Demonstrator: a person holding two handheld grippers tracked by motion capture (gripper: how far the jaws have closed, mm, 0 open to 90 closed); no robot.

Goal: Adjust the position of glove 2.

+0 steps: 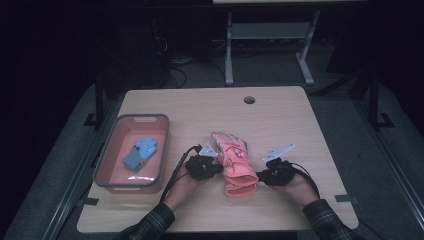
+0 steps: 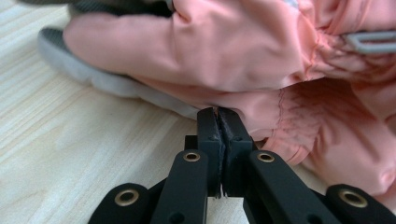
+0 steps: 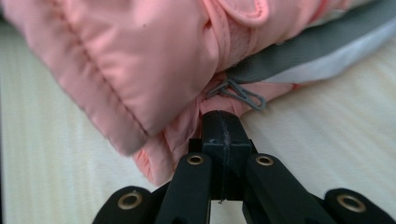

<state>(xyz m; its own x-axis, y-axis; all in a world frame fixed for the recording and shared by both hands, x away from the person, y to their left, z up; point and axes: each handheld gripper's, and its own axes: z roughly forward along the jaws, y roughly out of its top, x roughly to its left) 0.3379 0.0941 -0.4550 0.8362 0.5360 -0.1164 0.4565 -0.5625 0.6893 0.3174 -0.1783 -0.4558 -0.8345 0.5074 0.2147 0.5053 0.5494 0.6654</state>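
Observation:
A pink winter glove (image 1: pixel 233 159) lies in the middle of the wooden table (image 1: pixel 200 110), fingers toward the far side and cuff toward me. My left gripper (image 1: pixel 220 169) is at the cuff's left side. In the left gripper view its jaws (image 2: pixel 218 114) are pressed together on a thin fold of the pink glove (image 2: pixel 243 56). At the cuff's right side is my right gripper (image 1: pixel 258 176). In the right gripper view its jaws (image 3: pixel 223 116) are closed on pink fabric of the glove (image 3: pixel 140 60), just below a small grey clip (image 3: pixel 238 93).
A pink basket with a grey rim (image 1: pixel 165 145) stands at the left of the table and holds a blue glove (image 1: pixel 140 152). A cable hole (image 1: pixel 249 99) sits near the far edge. Desk legs and cables stand on the dark floor beyond.

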